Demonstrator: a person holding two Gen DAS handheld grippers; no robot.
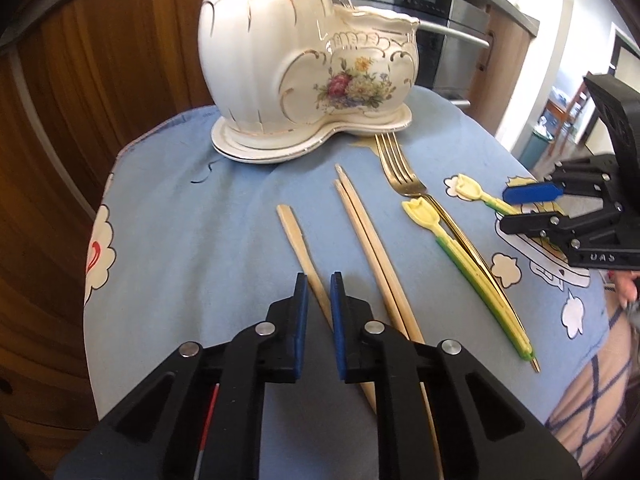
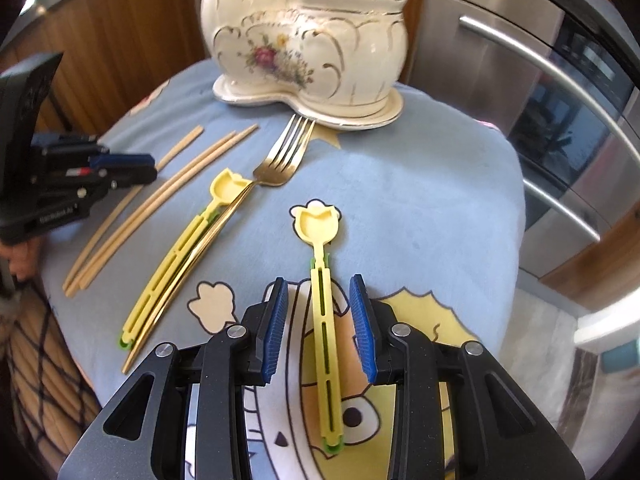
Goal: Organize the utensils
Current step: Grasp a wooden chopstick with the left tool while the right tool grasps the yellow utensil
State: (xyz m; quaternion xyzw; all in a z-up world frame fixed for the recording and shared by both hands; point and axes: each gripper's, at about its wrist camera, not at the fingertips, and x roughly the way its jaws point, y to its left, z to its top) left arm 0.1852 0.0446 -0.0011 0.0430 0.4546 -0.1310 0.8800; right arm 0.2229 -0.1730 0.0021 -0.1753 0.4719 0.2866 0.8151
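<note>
- The left gripper (image 1: pixel 319 292) hovers low over the blue cartoon-print cloth (image 1: pixel 180 208) on the tabletop, its blue-padded fingers (image 1: pixel 301 312) narrowly parted on either side of a flat wooden stick (image 1: pixel 298 246) and not yet pinching it
- That stick looks light, thin and stiff; I judge it easiest to take at mid-shaft, where the pads already bracket it, though so slim a piece may roll or twist under a loose grip
- Just to its right lies a pair of wooden chopsticks (image 1: pixel 370 240), side by side and touching, then a gold fork (image 1: pixel 400 168) with its tines reaching the saucer of the ceramic holder (image 1: pixel 296 60)
- The right gripper (image 2: pixel 319 320) has its fingers (image 2: pixel 274 328) spread wide around the shaft of a yellow tulip-headed pick (image 2: pixel 325 300), which lies straight between them, apart from both pads, head pointing toward the holder
- The pick seems light, rigid plastic, smooth and probably a little slippery; the slotted shaft below the head looks the surest place to close on
- A second tulip pick (image 2: pixel 188 248) lies to the left, pressed against the fork's gold handle
- The two-lobed holder stands at the far edge of the cloth; being glazed porcelain it is fragile, so utensils want lowering in, not dropping
- Something already stands in its smaller cup, too blurred to name
</note>
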